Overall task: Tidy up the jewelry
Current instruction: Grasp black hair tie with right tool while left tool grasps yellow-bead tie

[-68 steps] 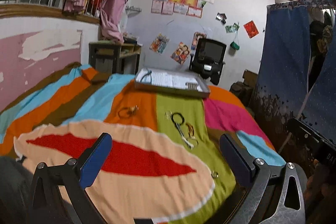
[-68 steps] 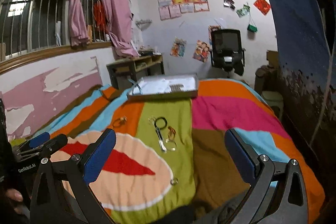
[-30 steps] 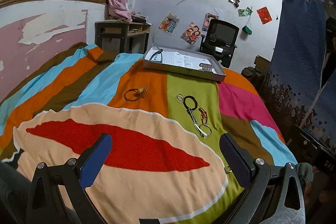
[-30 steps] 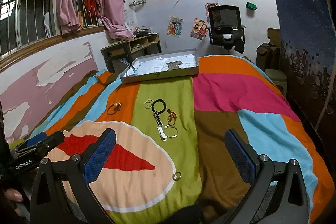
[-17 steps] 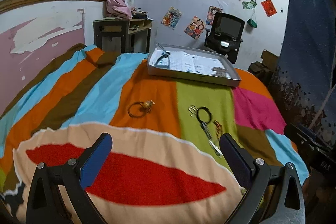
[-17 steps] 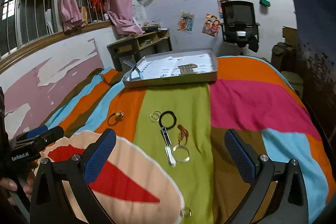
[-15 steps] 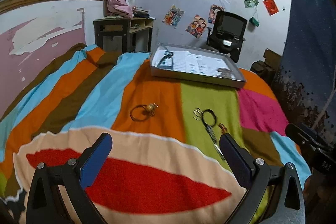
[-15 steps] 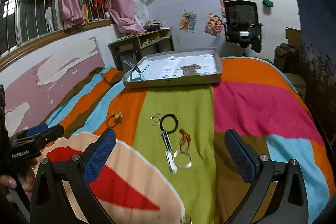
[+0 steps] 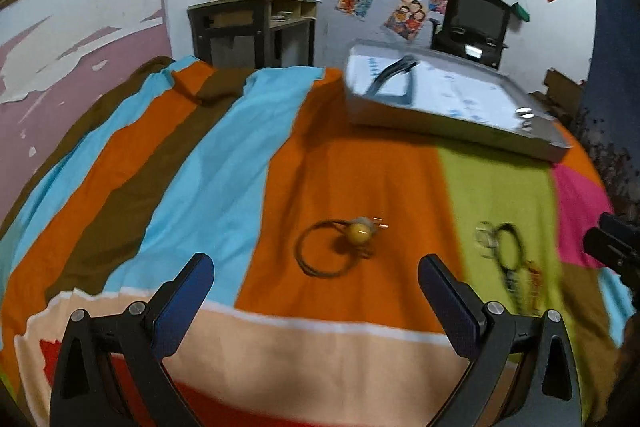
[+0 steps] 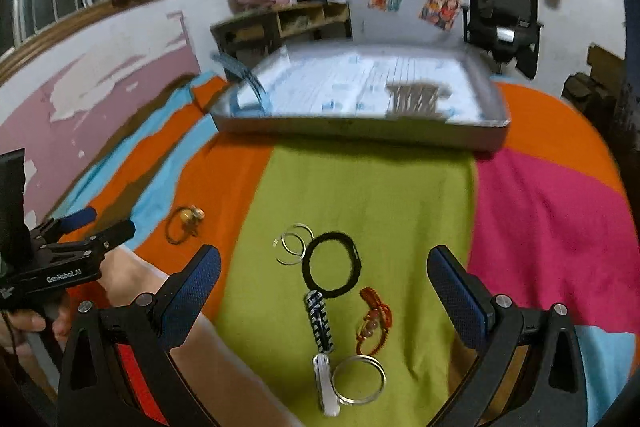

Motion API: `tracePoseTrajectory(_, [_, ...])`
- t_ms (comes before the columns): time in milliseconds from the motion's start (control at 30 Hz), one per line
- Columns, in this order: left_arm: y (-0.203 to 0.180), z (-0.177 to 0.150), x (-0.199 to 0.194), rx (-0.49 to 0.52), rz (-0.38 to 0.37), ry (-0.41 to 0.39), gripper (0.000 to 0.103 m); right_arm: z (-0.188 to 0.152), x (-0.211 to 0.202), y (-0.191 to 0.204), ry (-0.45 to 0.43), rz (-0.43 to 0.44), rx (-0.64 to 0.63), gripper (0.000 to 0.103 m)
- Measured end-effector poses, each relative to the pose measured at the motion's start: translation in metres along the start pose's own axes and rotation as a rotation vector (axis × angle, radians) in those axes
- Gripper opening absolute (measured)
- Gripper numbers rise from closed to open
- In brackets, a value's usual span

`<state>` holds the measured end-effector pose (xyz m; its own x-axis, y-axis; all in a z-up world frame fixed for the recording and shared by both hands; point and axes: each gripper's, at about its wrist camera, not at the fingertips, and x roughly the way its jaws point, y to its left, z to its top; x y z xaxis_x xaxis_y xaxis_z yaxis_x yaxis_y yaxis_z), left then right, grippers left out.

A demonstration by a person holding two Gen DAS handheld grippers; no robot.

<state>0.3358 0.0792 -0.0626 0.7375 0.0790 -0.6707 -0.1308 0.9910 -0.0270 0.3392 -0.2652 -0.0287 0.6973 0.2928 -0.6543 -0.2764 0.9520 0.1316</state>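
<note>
Both tongs released, jaws wide, now closer to the bedspread (image 10: 360,179) than before. Left gripper (image 9: 316,269) frames the gold-bead bangle (image 9: 332,247) at 12 o'clock. Right gripper (image 10: 324,267) frames the black cord loop (image 10: 332,267); tray (image 10: 360,131) beyond at 12.

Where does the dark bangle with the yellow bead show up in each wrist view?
Left wrist: the bangle with the yellow bead lies centre frame on the orange stripe, just ahead of the open left claw.
Right wrist: the same bangle sits far left, on orange.
Shared landmark: the grey tray at the far end of the bed.
</note>
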Motion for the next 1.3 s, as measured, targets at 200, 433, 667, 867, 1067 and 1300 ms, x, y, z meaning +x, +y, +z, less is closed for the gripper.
tracePoseTrajectory(200, [0.006,-0.007,0.049,0.034,0.014,0.058,0.103,-0.012,0.044,0.001,0.06,-0.023,-0.037,0.101])
tracePoseTrajectory(433, [0.013,-0.005,0.079,0.033,-0.039,0.097,0.103,-0.022,0.078,-0.003,0.145,0.008,0.006,0.091])
tracePoseTrajectory(667, [-0.008,-0.011,0.089,0.131,-0.132,0.113,0.082,-0.028,0.092,0.006,0.161,0.041,0.027,0.073])
tracePoseTrajectory(867, [-0.01,-0.012,0.085,0.117,-0.229,0.123,0.046,-0.028,0.093,0.016,0.153,0.054,0.005,0.053])
tracePoseTrajectory(1067, [-0.02,-0.015,0.08,0.155,-0.28,0.138,0.011,-0.025,0.097,0.017,0.174,0.092,0.03,0.029])
tracePoseTrajectory(1300, [-0.032,-0.015,0.069,0.147,-0.306,0.167,0.004,-0.024,0.096,0.015,0.188,0.182,0.104,0.006])
